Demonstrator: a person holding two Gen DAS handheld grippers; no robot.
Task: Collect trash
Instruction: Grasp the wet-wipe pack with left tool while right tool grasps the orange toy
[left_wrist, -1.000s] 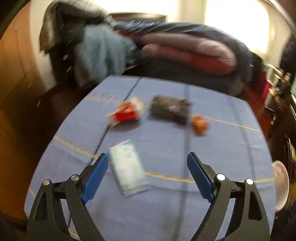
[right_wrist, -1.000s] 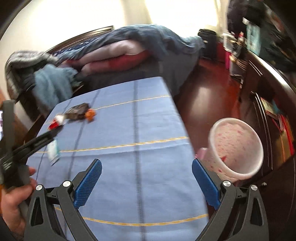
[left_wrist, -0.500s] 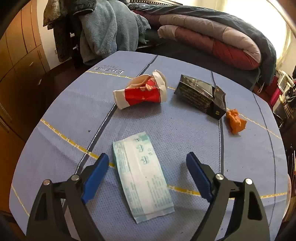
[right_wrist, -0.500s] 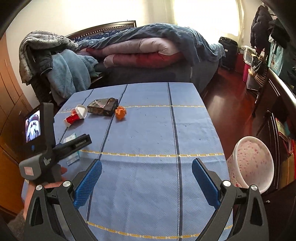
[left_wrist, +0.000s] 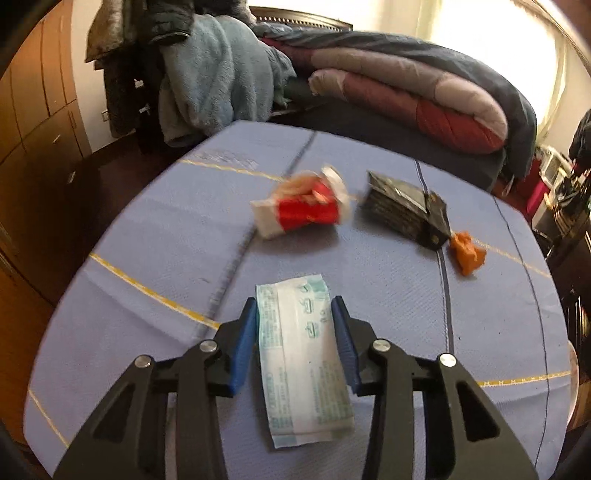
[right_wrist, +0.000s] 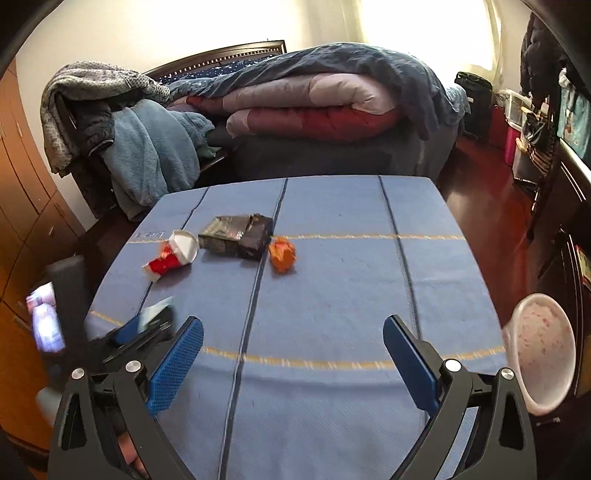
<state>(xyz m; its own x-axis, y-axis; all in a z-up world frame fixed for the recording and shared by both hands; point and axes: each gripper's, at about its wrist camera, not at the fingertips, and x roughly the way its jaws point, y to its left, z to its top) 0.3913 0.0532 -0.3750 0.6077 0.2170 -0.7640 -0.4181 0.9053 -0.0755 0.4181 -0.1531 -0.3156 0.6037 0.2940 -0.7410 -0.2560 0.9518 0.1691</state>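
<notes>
Your worktop carries four pieces of trash, and the pink-spotted bin stands off its right edge, well away from all of them. That gap is your biggest risk: anything held loosely can drop on the floor during the carry across.

The black packet and the crushed red-and-white cup lie almost touching at the far side, with the orange scrap just beside the packet. A wide reach for one could nudge its neighbour, and the cup, lying on its side, may roll.

Your left tool is clenched on the white-and-green sachet, pads pressing its two long edges. It is thin and flat, so a sideways squeeze may only buckle it, and it could slide out when you lift. Whether it is clear of the cloth I cannot tell.

Your right tool hangs released and holds nothing, over bare cloth near the front edge.
</notes>
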